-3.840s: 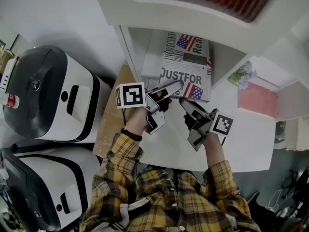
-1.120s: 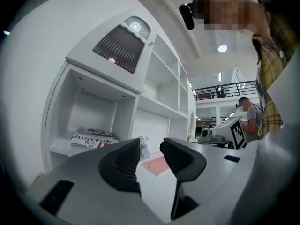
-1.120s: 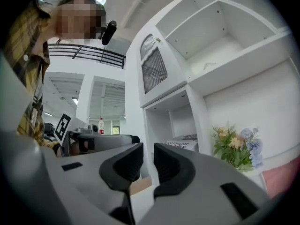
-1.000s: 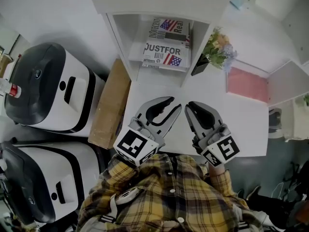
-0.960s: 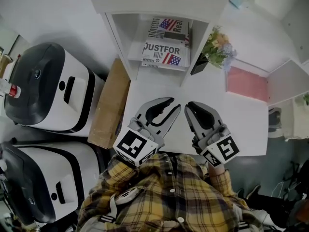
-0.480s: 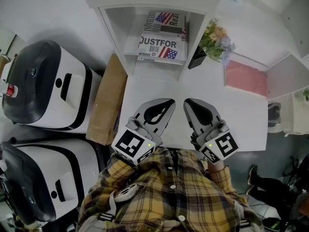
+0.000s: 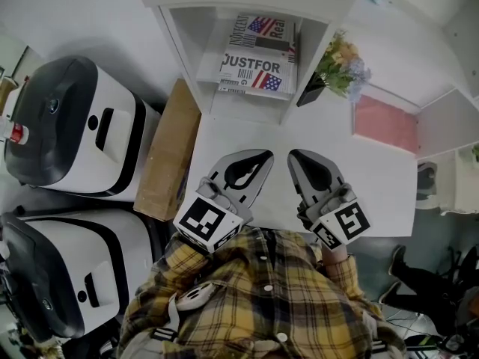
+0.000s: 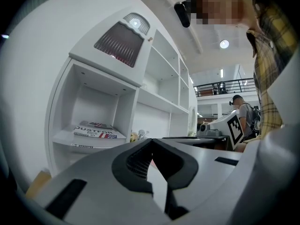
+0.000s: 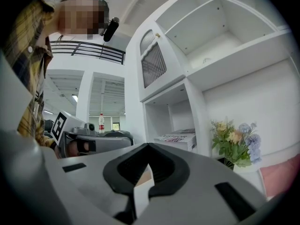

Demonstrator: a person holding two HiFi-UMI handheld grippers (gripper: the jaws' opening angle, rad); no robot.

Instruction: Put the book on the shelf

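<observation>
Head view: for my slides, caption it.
Flag-printed white book lies in white shelf; left gripper and right gripper shut, empty, over white table.

Long-sleeved plaid flannel shirt [image 7: 247, 305], yellow crossed with black and grey; small pale buttons [image 7: 266, 286] down the front.

Held tools: the left gripper [image 7: 262, 158] has a light grey moulded plastic shell and two curved jaws lined with black ribbed pads [image 8: 137, 162]. White cube [image 7: 209, 224] at its rear, with black square markers on its faces.

The right gripper [image 7: 294, 158] has the same grey shell and black lining, and its own white marker cube [image 7: 342, 225]. Dark rectangular slots [image 8: 65, 198] in the shells.
</observation>
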